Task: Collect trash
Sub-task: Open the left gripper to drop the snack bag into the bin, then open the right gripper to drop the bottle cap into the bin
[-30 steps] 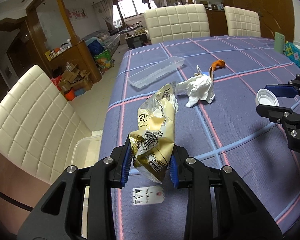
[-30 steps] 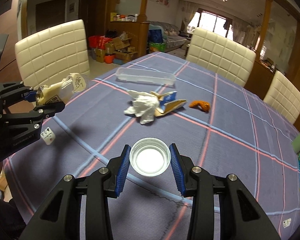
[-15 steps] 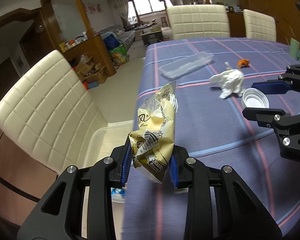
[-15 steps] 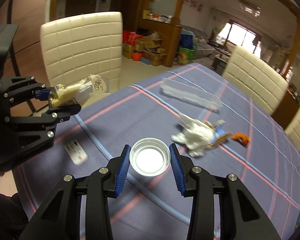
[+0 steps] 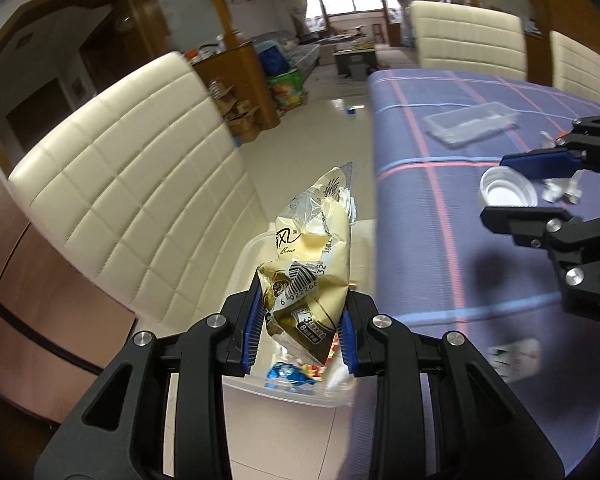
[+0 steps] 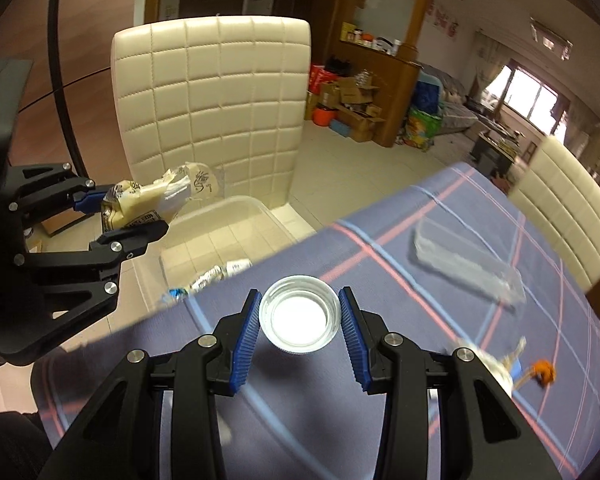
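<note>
My left gripper [image 5: 300, 328] is shut on a crumpled cream snack wrapper [image 5: 308, 276] and hangs past the table's left edge, above a clear plastic bin [image 5: 252, 252] on the floor. Several wrappers lie in the bin. In the right wrist view the same wrapper [image 6: 152, 200] sticks out of the left gripper [image 6: 120, 216] over the bin [image 6: 244, 204]. My right gripper [image 6: 299, 320] is shut on a white round cap [image 6: 299, 318] above the table near that edge. On the cloth lie a clear plastic tray [image 6: 468, 264], crumpled tissue [image 6: 496, 364] and an orange scrap [image 6: 544, 374].
A cream quilted chair [image 6: 216, 112] stands just behind the bin. The table [image 5: 440, 264] has a blue checked cloth, with a small paper tag [image 5: 516, 356] near its front. More cream chairs [image 5: 468, 36] stand at the far side. Boxes and bags line the wooden counter beyond.
Both grippers have swung left toward the table's edge with their loads. The left one now hangs off the table, and the floor bin has come into view beneath it.
</note>
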`<action>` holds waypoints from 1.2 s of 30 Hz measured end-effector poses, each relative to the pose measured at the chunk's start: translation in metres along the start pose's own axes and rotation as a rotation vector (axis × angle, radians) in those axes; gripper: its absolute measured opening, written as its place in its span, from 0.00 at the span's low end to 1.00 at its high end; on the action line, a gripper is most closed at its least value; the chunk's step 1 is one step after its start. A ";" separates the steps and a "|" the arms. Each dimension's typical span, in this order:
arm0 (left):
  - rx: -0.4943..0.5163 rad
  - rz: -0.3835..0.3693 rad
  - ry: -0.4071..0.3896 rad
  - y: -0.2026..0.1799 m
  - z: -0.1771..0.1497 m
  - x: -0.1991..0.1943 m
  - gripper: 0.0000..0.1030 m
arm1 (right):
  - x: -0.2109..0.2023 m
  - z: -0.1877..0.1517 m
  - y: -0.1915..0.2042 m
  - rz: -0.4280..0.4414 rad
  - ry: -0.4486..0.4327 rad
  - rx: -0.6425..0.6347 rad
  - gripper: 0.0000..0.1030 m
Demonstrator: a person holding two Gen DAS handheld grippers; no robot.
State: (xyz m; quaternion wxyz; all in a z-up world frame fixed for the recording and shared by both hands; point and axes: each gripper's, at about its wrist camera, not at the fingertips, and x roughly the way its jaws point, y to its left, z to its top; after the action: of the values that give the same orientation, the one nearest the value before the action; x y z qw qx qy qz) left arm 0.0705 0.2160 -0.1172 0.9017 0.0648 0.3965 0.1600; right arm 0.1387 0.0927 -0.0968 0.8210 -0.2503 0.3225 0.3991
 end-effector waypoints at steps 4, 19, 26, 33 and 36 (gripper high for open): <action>-0.022 0.022 0.018 0.016 0.005 0.015 0.34 | 0.014 0.017 0.003 0.011 -0.006 -0.009 0.38; -0.116 0.056 0.014 0.041 0.004 0.041 0.97 | 0.052 0.028 0.007 0.039 0.025 0.000 0.38; -0.157 0.070 0.037 0.054 -0.006 0.044 0.97 | 0.056 0.032 0.016 0.055 0.032 -0.023 0.38; -0.163 0.094 0.045 0.062 -0.013 0.039 0.97 | 0.058 0.038 0.028 0.083 0.027 -0.050 0.38; -0.169 0.105 0.051 0.066 -0.016 0.037 0.97 | 0.055 0.042 0.034 0.097 0.004 -0.064 0.38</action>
State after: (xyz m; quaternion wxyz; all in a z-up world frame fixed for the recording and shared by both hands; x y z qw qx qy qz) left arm 0.0666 0.2908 -0.1378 0.8840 0.0052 0.4004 0.2414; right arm 0.1511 0.1664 -0.1145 0.7917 -0.2612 0.3229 0.4480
